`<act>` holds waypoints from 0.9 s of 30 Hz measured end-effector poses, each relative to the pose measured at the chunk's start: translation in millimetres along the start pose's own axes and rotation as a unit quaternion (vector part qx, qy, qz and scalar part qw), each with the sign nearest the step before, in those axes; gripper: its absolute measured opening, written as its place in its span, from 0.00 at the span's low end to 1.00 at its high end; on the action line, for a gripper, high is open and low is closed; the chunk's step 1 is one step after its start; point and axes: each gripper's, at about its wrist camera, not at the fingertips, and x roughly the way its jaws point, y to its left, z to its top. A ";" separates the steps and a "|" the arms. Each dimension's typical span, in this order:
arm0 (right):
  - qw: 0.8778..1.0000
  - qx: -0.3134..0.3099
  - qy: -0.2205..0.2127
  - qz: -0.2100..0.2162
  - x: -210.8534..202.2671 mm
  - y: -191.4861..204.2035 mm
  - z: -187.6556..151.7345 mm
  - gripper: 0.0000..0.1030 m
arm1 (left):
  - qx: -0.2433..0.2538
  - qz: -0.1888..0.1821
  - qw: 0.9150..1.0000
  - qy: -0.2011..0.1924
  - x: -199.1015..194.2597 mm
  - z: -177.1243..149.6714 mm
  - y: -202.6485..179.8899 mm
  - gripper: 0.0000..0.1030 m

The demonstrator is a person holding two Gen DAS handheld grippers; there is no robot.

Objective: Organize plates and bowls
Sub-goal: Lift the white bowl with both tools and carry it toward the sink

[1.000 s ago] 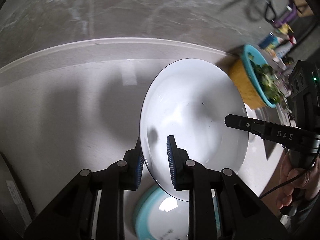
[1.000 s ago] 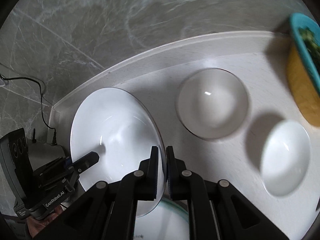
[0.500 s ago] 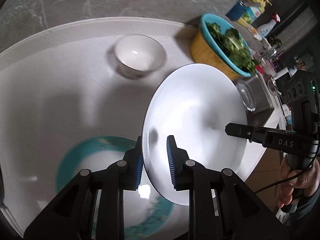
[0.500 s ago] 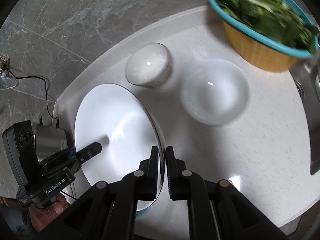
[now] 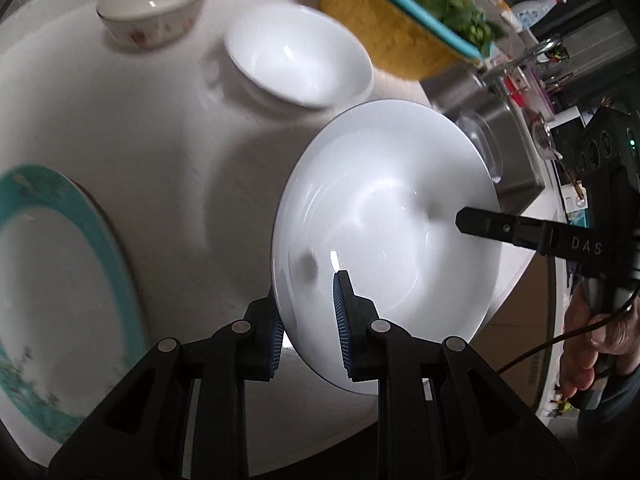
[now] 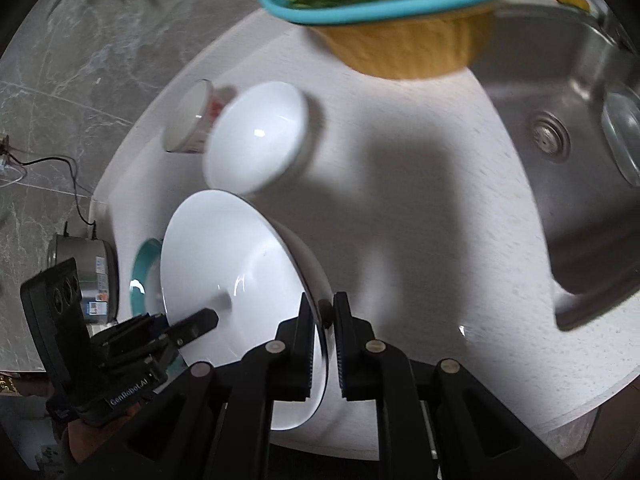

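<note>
Both grippers hold one large white deep plate (image 5: pixel 384 216) above the counter, each on an opposite rim. My left gripper (image 5: pixel 308 284) is shut on its near rim; the plate also shows in the right wrist view (image 6: pixel 228 264), where my right gripper (image 6: pixel 322 312) is shut on its other rim. A teal-rimmed plate (image 5: pixel 60 280) lies on the counter to the left, partly seen behind the white plate in the right wrist view (image 6: pixel 140 272). A plain white bowl (image 5: pixel 296 64) (image 6: pixel 256 136) and a patterned bowl (image 5: pixel 152 8) (image 6: pixel 192 116) stand further back.
A yellow basket with a teal rim, full of greens (image 5: pixel 404 28) (image 6: pixel 400 20), stands at the back. A steel sink (image 6: pixel 560 160) lies to the right, with a clear lid (image 6: pixel 624 136) in it. A metal pot (image 6: pixel 84 276) and cable sit at the counter's left end.
The white plate, held by both grippers, has been carried up and away from the teal-rimmed plate, toward the bowls and the sink. Both views now show the bowls and basket closer.
</note>
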 end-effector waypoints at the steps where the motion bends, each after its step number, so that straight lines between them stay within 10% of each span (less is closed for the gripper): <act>1: 1.000 0.003 0.003 -0.001 1.7 -7.2 -1.0 0.12 | -0.002 -0.001 1.000 0.005 5.8 -2.9 -3.3 0.19; 27: 0.999 0.026 0.028 0.017 22.9 -54.0 -8.3 0.14 | -0.014 0.008 1.000 0.003 60.4 15.4 -18.0 0.23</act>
